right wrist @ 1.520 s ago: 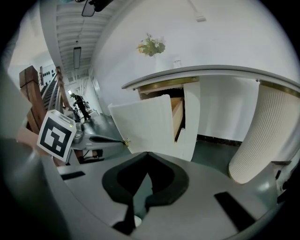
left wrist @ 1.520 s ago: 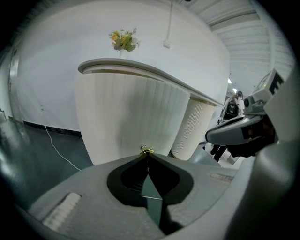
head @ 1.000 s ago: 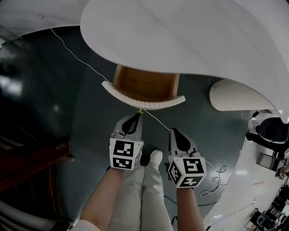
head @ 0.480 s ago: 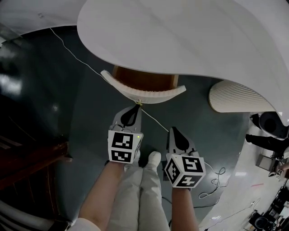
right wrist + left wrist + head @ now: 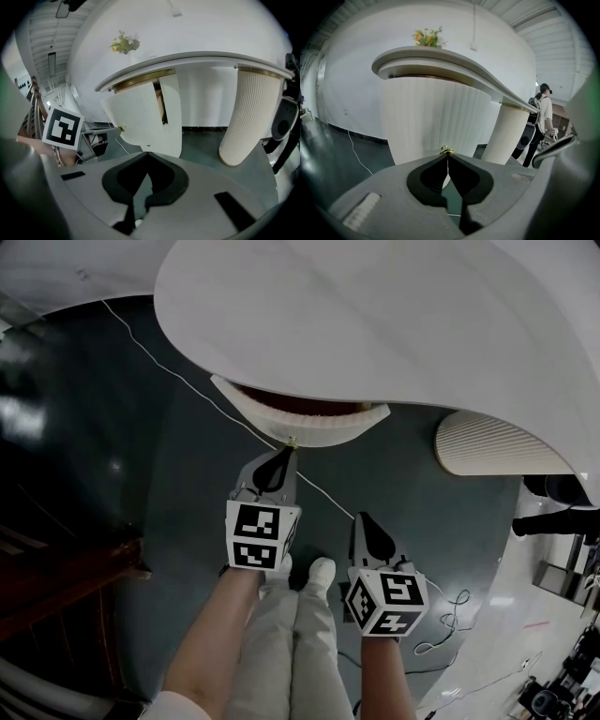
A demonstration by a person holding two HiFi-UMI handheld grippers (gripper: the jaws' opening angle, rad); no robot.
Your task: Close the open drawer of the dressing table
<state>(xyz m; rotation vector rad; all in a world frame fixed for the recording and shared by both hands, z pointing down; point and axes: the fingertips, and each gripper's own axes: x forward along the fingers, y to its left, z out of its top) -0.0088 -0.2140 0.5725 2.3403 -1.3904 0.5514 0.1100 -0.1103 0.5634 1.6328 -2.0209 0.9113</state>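
Observation:
The dressing table's drawer (image 5: 300, 424) has a curved, ribbed white front and stands almost in under the white tabletop (image 5: 375, 315); only a thin brown sliver of its inside shows. A small gold knob (image 5: 291, 441) sits at the middle of the front. My left gripper (image 5: 287, 452) is shut, its tips right against that knob (image 5: 446, 150) in front of the ribbed drawer front (image 5: 431, 122). My right gripper (image 5: 362, 517) is shut and holds nothing, back from the drawer and to its right. The right gripper view shows the drawer front (image 5: 140, 117) standing slightly proud of the table.
A ribbed white table leg (image 5: 497, 442) stands to the right. A thin white cable (image 5: 187, 381) runs across the dark floor under the drawer. Flowers (image 5: 427, 36) sit on the tabletop. A person (image 5: 543, 117) stands far off to the right. My legs are below the grippers.
The drawer has slid in under the tabletop, from clearly open to nearly closed. My left gripper moved forward with the knob. The right gripper dropped back a little.

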